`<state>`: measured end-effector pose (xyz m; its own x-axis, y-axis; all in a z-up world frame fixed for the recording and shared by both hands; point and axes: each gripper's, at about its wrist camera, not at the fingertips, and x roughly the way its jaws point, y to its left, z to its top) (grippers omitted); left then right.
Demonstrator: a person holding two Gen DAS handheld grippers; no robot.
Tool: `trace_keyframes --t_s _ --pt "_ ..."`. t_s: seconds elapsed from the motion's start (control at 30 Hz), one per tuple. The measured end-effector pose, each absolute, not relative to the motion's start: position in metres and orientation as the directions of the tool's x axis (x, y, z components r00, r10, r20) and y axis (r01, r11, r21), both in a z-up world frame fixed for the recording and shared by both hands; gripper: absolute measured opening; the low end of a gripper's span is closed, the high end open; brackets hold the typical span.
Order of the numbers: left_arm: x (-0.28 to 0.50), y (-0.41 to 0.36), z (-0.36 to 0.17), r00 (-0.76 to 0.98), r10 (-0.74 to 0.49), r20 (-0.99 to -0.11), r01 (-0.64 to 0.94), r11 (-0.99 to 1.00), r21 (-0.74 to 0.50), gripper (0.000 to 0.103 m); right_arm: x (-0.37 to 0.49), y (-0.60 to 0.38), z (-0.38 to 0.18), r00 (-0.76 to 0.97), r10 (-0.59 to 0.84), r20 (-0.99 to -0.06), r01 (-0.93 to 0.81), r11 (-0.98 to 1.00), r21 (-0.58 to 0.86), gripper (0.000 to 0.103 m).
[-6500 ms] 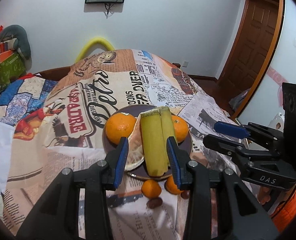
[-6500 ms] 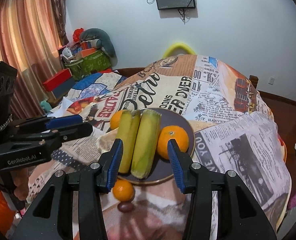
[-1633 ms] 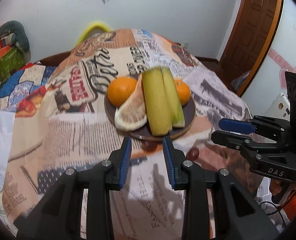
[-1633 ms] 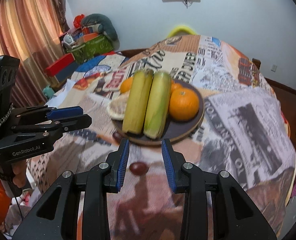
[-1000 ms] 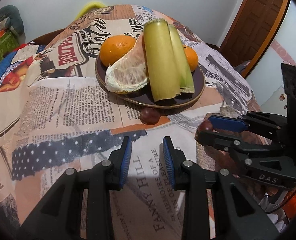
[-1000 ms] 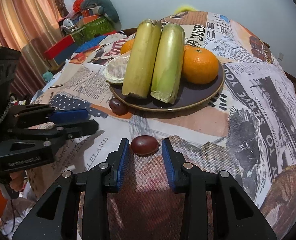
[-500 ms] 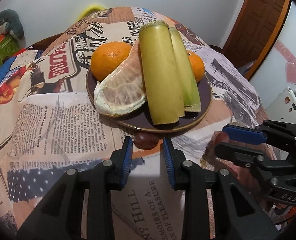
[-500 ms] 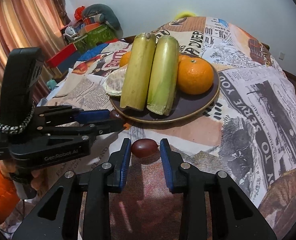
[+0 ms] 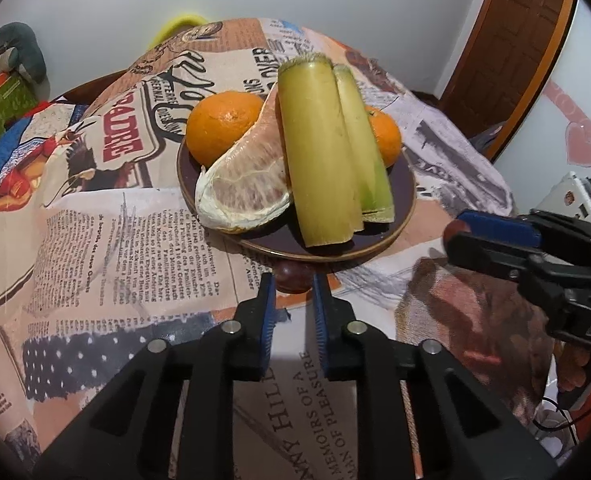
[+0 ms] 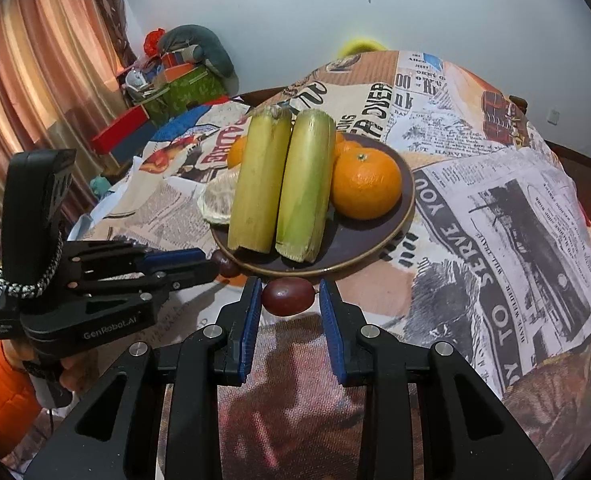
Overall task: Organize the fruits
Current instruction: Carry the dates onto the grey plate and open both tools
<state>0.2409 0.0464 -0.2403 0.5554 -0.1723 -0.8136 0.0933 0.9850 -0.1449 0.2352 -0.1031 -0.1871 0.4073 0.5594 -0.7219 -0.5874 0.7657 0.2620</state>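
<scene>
Both loose grapes are now gripped, and the plate [image 10: 399, 216] beyond them is already stocked, so the job looks nearly finished; what remains, by my reading, is to set these two grapes on the plate.

Nearest in the right wrist view, the right gripper [image 10: 290, 294] is clamped on a dark red grape [image 10: 287, 297]. Both blue pads press its sides, and it sits just short of the plate's near rim. Whether it is clear of the tablecloth [image 10: 515, 240] I cannot tell.

The left gripper [image 9: 293, 280] has just been closing, and its jaws now pinch the second grape [image 9: 293, 276], which lies right against the plate's near edge, partly under the rim and half hidden by the fingers [image 9: 265, 308].

On the plate lie two cut green stalks [image 10: 283, 188] side by side, with a peeled citrus segment [image 9: 247, 192] to one side, an orange [image 10: 365, 184] to the other, and more oranges behind.
</scene>
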Motion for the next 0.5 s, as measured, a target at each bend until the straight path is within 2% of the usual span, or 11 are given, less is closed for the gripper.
trace_keyframes --t_s 0.07,0.13,0.33,0.5 --pt "0.245 0.045 -0.245 0.545 -0.169 -0.821 0.086 0.986 -0.145 0.027 0.235 -0.104 -0.187 0.407 0.561 -0.721 -0.588 0.765 0.263 0.027" --pt "0.248 0.046 -0.248 0.542 -0.175 -0.822 0.079 0.984 -0.158 0.029 0.236 -0.104 -0.187 0.405 0.56 -0.723 -0.589 0.764 0.262 0.027" --pt "0.254 0.043 -0.252 0.545 -0.18 -0.819 0.089 0.984 -0.157 0.03 0.238 -0.105 -0.191 0.402 0.553 -0.73 -0.586 0.768 0.259 0.027" --pt "0.253 0.045 -0.253 0.555 -0.175 -0.813 0.086 0.984 -0.154 0.025 0.242 -0.106 -0.194 0.396 0.555 -0.731 -0.577 0.77 0.272 0.027"
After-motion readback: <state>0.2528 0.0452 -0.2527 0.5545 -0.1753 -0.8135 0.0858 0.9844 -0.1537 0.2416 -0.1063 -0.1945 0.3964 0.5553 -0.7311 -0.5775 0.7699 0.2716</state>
